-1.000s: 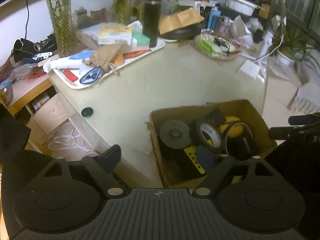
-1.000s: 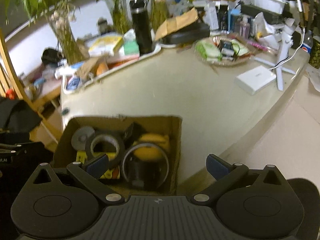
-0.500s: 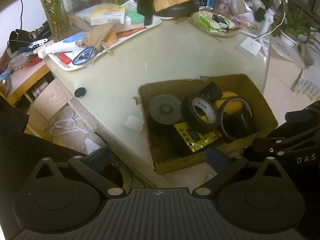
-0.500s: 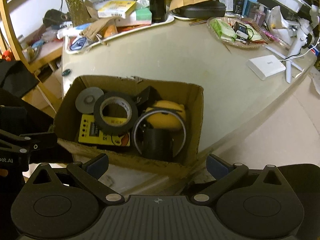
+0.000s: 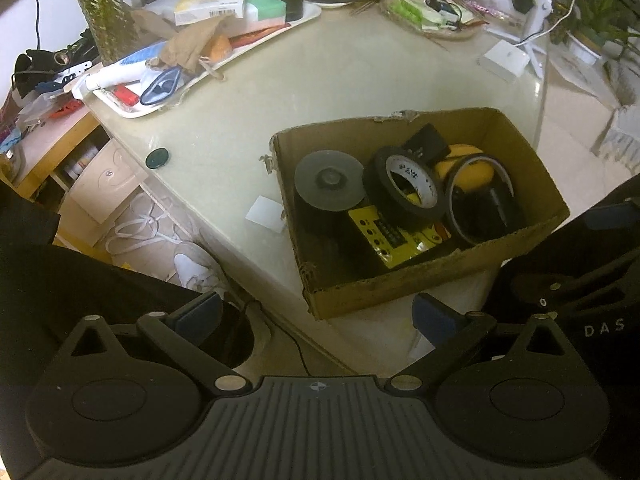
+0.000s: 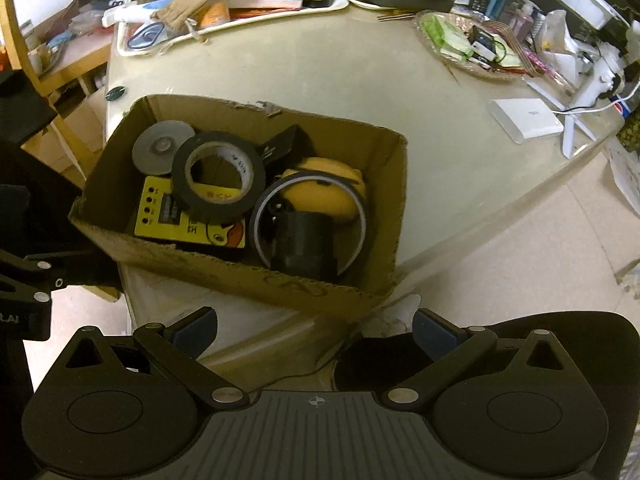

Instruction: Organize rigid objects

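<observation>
Both grippers hang over the near edge of the pale, glossy table (image 5: 360, 80), pointing steeply down. The left gripper (image 5: 316, 314) has its fingers spread wide and empty; the right gripper (image 6: 316, 326) is likewise released, with nothing between its pads. Just ahead of both sets of fingertips sits the open brown cardboard box (image 6: 248, 280). Inside it, nearest the right fingers, stands a black cylinder (image 6: 302, 246) ringed by a thin hoop, with a yellow rounded object (image 6: 320, 196) behind. A black tape roll (image 6: 218, 174) leans on a flat yellow device (image 6: 160, 212), beside a grey disc (image 5: 329, 180).
</observation>
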